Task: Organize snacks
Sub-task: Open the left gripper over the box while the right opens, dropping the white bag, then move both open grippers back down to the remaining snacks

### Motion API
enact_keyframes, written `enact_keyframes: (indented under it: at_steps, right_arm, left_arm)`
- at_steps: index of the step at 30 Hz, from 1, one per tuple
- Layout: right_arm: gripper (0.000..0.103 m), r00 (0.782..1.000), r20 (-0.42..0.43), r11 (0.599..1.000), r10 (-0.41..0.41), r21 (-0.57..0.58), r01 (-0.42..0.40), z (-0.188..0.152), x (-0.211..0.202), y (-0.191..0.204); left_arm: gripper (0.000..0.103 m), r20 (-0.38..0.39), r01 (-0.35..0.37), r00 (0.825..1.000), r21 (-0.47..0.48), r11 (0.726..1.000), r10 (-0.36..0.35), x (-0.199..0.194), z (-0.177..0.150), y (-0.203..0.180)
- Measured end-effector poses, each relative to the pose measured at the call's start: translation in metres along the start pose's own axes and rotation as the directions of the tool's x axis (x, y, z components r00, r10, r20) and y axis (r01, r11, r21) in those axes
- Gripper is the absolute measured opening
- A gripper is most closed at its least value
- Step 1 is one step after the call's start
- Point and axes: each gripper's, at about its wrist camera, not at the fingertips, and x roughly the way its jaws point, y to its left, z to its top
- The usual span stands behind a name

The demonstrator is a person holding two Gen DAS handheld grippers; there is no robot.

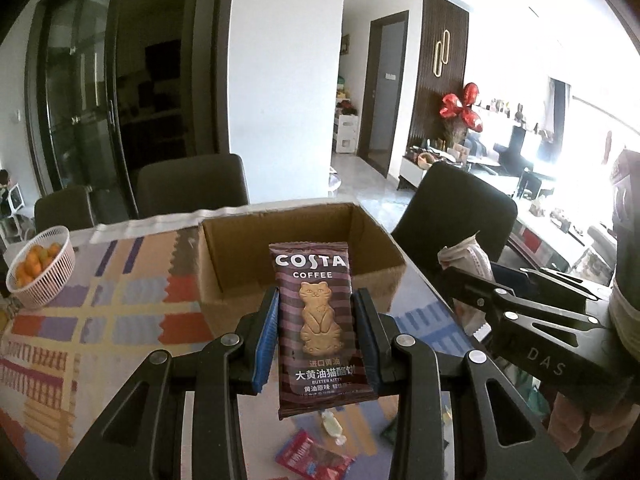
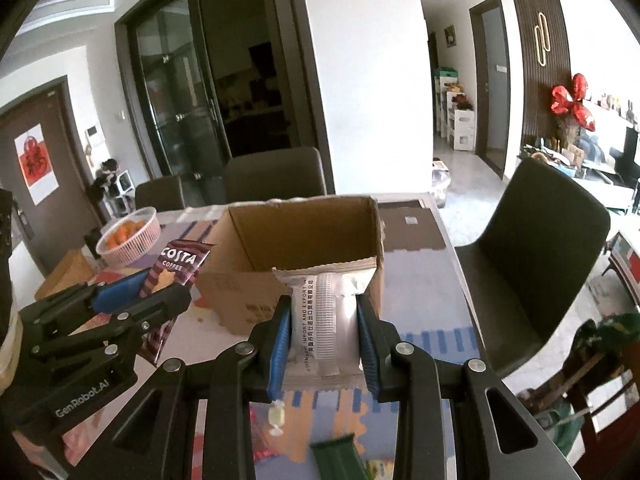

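Gripping a brown Costa Coffee biscuit packet (image 1: 316,320) printed with a tan cat, the left claw (image 1: 316,328) holds it above the patterned tabletop (image 1: 100,320), before an open cardboard box (image 1: 296,252); the right claw (image 2: 324,336) clamps a white wrapped snack (image 2: 324,316).

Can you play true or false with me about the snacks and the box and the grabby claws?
1. The left gripper is pinching a brown Costa cookie packet. True.
2. The right gripper is empty. False: it is shut on a white snack packet.
3. The cardboard box has its top open. True.
4. The pink basket holds red apples. False: it holds small orange fruits.
5. Every snack is already picked up. False: a red packet and a small wrapped candy lie on the table.
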Motion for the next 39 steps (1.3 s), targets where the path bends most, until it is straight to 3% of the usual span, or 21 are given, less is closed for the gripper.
enact_keyframes:
  at_steps: [15,29,33,35,37,39]
  right_arm:
    - [0.032,0.999,-0.019,0.996,0.04,-0.082,-0.041,0.05,0.052,0.019]
    - [0.032,0.994,-0.096,0.994,0.06,-0.087,-0.069,0.067,0.121,0.015]
    - [0.032,0.993,-0.106,0.994,0.055,-0.091,-0.065,0.07,0.135,0.013]
    - [0.037,0.994,-0.1,0.993,0.046,-0.104,-0.057,0.071,0.139,0.013]
    - [0.058,0.995,-0.101,0.993,0.024,-0.109,-0.035,0.072,0.141,0.011]
    - [0.058,0.996,-0.093,0.996,0.004,-0.094,-0.013,0.071,0.139,0.006]
  left_arm:
    - [0.036,-0.028,-0.027,0.999,-0.024,0.999,0.026,0.041,0.037,0.035]
    - [0.036,-0.105,-0.047,0.994,-0.031,0.998,0.043,0.106,0.047,0.054]
    - [0.041,-0.115,-0.075,0.991,-0.02,0.997,0.072,0.116,0.047,0.054]
    - [0.048,-0.113,-0.099,0.989,-0.012,0.995,0.097,0.117,0.048,0.053]
    - [0.057,-0.111,-0.116,0.987,-0.02,0.993,0.113,0.115,0.048,0.055]
    - [0.058,-0.098,-0.127,0.987,-0.024,0.992,0.125,0.107,0.045,0.054]
